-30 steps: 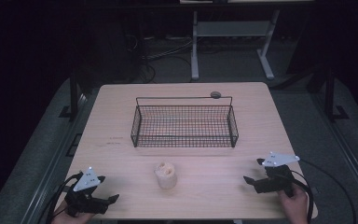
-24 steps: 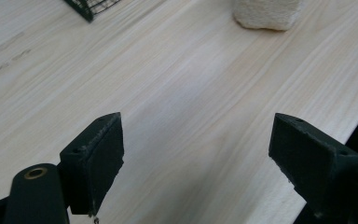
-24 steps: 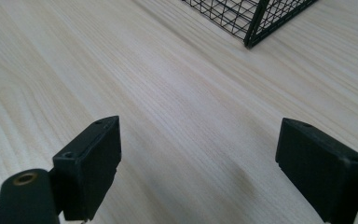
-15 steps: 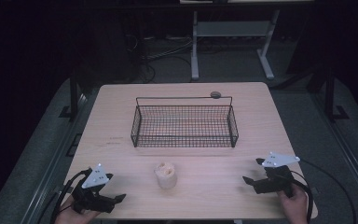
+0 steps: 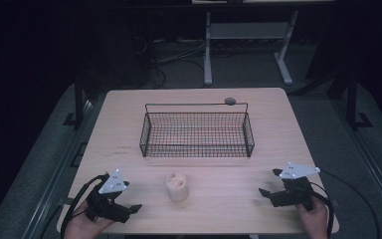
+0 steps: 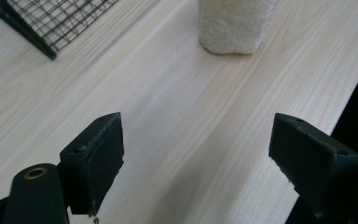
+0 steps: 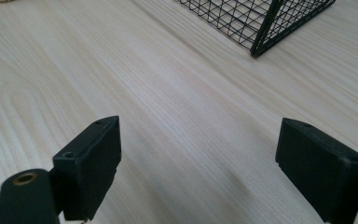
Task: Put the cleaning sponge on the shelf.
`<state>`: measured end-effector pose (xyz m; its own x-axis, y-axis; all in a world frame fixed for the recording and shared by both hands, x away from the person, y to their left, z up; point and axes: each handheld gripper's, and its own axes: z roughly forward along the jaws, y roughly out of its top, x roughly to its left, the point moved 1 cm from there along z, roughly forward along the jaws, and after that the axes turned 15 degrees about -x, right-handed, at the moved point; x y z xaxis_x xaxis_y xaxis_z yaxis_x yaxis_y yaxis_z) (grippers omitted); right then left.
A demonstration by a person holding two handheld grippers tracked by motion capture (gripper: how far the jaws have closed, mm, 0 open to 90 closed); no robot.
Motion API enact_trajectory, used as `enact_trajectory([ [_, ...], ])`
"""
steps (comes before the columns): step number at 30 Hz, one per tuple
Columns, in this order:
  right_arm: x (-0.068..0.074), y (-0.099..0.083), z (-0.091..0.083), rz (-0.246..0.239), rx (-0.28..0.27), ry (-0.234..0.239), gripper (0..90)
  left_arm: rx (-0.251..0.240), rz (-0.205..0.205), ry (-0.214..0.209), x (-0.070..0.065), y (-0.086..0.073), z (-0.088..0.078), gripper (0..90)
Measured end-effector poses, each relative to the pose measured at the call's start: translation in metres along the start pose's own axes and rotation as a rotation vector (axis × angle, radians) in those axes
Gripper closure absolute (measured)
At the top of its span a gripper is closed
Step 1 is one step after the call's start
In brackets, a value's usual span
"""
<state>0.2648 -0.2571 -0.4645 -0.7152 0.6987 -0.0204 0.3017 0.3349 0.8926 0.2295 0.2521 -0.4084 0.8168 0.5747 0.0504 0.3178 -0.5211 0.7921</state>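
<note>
The left gripper (image 5: pixel 129 209), jaws standing wide apart and holding nothing, is advancing along the near edge of the worktop (image 5: pixel 129 124) and has closed part of the distance to the pale fuzzy cylinder (image 5: pixel 176 186) over the last second, which suggests a pickup approach is beginning. The right gripper (image 5: pixel 268 193), jaws equally spread and empty, is remaining parked near the right edge. The cylinder is standing upright between both grippers, and the empty wire basket (image 5: pixel 197 133) is sitting beyond it, a likely destination.
</note>
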Motion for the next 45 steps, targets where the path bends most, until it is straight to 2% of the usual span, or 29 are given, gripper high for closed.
enact_trajectory([
  [6, 0.001, 0.001, 0.000, -0.006, -0.001, 0.008, 13.6, 0.014, 0.034, -0.024, -0.002, 0.013, 0.004, 17.2],
  [18, 0.002, 0.001, -0.001, -0.005, -0.006, 0.010, 13.6, 0.035, 0.066, -0.076, -0.005, 0.033, 0.022, 17.2],
  [23, 0.002, 0.001, -0.001, -0.004, -0.007, 0.010, 13.6, 0.042, 0.087, -0.085, -0.007, 0.042, 0.027, 17.2],
  [32, 0.002, 0.002, -0.002, -0.002, -0.020, 0.012, 13.6, 0.056, 0.098, -0.111, -0.009, 0.054, 0.037, 17.2],
  [45, 0.002, 0.003, -0.002, -0.014, -0.020, 0.012, 13.6, 0.085, 0.109, -0.144, -0.013, 0.061, 0.052, 17.2],
])
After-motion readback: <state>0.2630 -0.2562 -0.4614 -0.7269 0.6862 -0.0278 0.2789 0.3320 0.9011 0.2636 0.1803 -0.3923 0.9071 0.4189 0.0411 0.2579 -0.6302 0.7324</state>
